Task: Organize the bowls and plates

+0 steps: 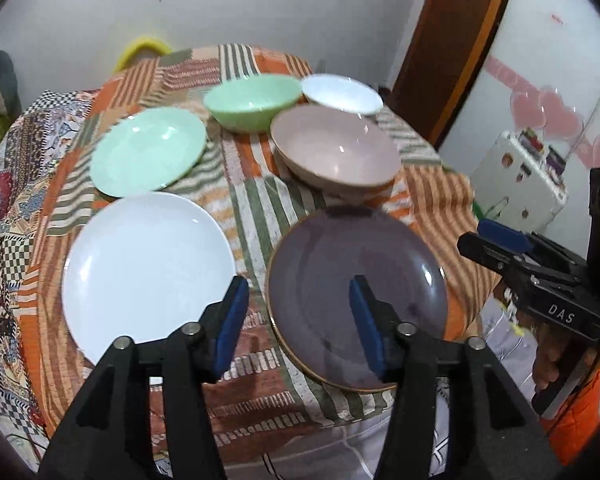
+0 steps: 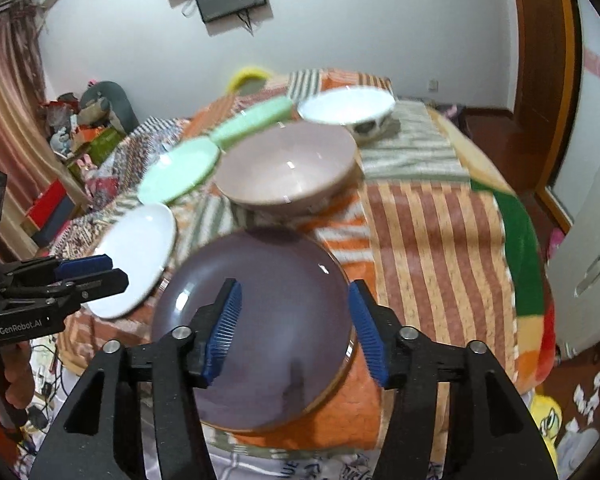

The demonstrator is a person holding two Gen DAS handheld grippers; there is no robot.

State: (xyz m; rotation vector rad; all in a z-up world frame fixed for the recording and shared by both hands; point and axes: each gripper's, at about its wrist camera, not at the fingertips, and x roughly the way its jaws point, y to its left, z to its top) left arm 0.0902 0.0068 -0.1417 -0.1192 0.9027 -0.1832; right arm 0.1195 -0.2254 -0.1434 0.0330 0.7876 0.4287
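Patchwork-clothed table (image 1: pixel 260 208) carries a purple plate (image 1: pixel 340 280) at its near edge beside a white plate (image 1: pixel 140 272), pink bowl (image 1: pixel 336 152) behind, while the left gripper (image 1: pixel 298 320) and right gripper (image 2: pixel 294 328) hover above, jaws parted, holding nothing.

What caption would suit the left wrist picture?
Open left gripper above a patchwork tablecloth set with white plate, purple plate, green plate and three bowls.

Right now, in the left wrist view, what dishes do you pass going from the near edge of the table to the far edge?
Purple plate → white plate → pink bowl → green plate → green bowl → white bowl.
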